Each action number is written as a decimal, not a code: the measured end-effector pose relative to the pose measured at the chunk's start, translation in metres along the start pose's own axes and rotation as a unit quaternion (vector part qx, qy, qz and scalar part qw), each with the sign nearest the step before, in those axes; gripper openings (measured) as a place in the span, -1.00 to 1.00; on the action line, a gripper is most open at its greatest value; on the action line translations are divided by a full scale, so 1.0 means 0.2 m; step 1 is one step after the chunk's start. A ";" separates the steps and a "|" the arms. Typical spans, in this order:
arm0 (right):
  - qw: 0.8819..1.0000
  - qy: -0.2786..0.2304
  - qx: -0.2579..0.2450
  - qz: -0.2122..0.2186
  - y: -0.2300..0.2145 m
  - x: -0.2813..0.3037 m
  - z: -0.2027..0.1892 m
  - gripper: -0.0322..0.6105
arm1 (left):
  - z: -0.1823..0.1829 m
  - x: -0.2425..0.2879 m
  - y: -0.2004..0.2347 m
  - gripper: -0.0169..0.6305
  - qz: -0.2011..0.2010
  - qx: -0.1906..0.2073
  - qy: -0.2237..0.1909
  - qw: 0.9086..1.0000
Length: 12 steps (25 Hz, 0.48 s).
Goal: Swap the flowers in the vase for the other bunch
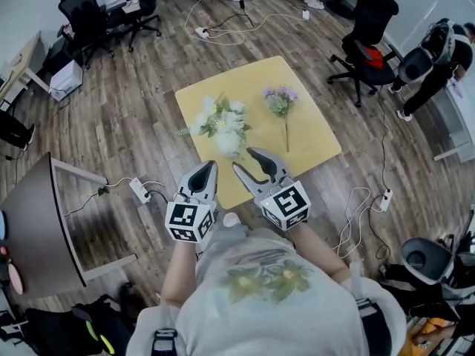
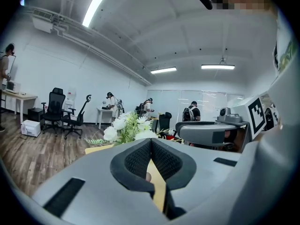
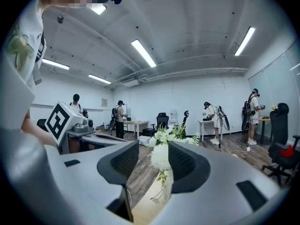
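Observation:
A bunch of white flowers [image 1: 221,122] with green leaves stands near the middle of the low yellow table [image 1: 312,136]; its blooms hide the vase from above. A purple bunch [image 1: 280,101] lies flat on the table to its right, stem toward me. Both grippers hover side by side at the table's near edge, short of the flowers. My left gripper [image 1: 211,167] is shut with nothing in it, and its pads meet at the tip [image 2: 151,142]. My right gripper [image 1: 243,159] is open and empty. The white flowers [image 3: 168,139] show beyond its gap [image 3: 153,157].
A power strip [image 1: 139,190] with cables lies on the wood floor left of the table, another [image 1: 384,196] to the right. A dark side table [image 1: 44,221] stands at the left. Black office chairs [image 1: 365,39] and several people are further off.

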State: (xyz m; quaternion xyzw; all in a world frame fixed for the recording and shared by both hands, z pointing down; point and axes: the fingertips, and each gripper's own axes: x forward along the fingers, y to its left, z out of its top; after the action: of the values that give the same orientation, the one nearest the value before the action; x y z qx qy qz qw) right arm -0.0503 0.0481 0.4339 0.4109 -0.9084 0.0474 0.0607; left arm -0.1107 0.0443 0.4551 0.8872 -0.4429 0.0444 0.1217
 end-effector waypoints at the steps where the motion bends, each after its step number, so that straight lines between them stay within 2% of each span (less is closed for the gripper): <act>1: 1.000 0.003 -0.007 -0.002 -0.01 0.03 0.00 -0.30 | 0.01 0.02 0.03 -0.89 0.001 0.000 -0.001 1.000; 12: 0.993 0.072 -0.077 -0.048 -0.13 0.23 -0.13 -0.14 | 0.00 0.10 0.21 -0.89 0.013 -0.002 0.008 1.000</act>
State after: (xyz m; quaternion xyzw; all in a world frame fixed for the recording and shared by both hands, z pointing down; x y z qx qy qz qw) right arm -0.0585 0.0008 0.4664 0.4438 -0.8818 0.0035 0.1595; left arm -0.1320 0.0048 0.4666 0.8807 -0.4537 0.0519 0.1260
